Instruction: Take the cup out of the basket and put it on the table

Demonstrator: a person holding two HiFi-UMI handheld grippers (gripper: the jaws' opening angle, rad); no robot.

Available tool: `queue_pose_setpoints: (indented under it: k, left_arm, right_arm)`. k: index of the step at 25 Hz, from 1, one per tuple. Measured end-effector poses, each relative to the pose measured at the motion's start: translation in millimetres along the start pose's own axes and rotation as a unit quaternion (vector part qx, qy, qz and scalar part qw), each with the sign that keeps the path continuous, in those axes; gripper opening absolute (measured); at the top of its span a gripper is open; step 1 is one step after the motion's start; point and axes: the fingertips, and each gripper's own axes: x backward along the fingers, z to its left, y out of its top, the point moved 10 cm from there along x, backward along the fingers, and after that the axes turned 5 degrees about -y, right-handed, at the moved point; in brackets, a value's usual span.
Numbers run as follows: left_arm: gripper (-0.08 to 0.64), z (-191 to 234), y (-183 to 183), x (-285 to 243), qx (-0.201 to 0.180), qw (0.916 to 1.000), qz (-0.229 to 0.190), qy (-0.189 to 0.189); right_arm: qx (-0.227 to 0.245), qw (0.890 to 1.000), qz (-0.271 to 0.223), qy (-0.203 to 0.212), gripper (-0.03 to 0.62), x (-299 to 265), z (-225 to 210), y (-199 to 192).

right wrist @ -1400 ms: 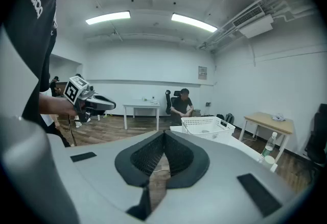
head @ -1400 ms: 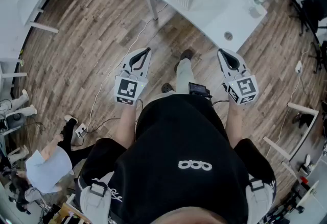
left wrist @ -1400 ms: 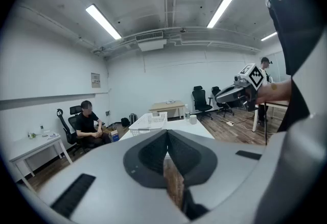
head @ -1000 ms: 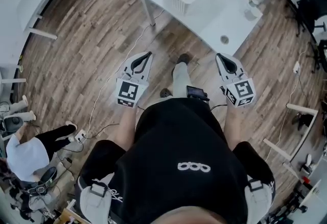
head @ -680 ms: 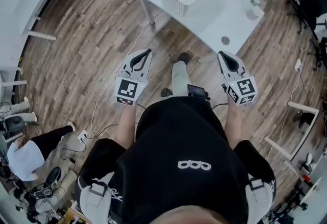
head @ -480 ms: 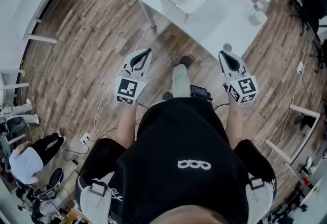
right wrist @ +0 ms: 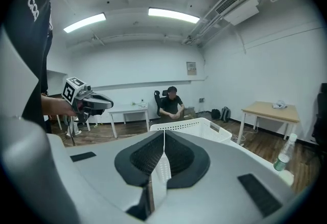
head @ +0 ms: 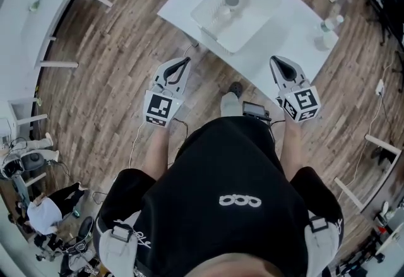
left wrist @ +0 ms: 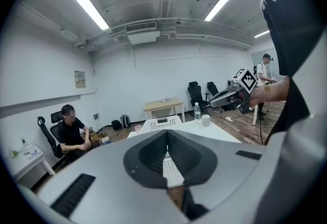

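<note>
Grey jaws together, empty: left hand-held gripper point(head: 185, 60), right hand-held gripper point(head: 273, 59), short of basket point(head: 211, 34)

The scene is viewed steeply downward from the head. Both gripper views are aimed nearly level from near the table point(head: 284, 29). Its basket point(left wrist: 162, 123) is shared by all views.

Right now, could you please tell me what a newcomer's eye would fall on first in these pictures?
The person in black fills the lower half of the head view, holding out the left gripper and the right gripper, both with fingers shut on nothing. Just ahead stands the white table, bearing a white basket with the cup inside.
</note>
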Motion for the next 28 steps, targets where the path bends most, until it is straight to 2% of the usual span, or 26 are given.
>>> queue_pose_setpoints:
  k: [9, 20, 28]
  left_arm:
    - [0.009, 45, 28, -78, -0.010, 0.9998, 0.003, -0.014]
    - [0.009, 43, 37, -130, -0.008, 0.9994, 0.008, -0.031]
    - [0.009, 41, 37, -150, -0.010, 0.9988, 0.017, -0.046]
  right_arm:
    - [-0.011, 1.000, -0.007, 0.014, 0.026, -44, -52, 14]
    - [-0.031, 0.999, 0.003, 0.035, 0.026, -50, -79, 0]
    - [-0.045, 0.999, 0.006, 0.020, 0.026, -44, -91, -10]
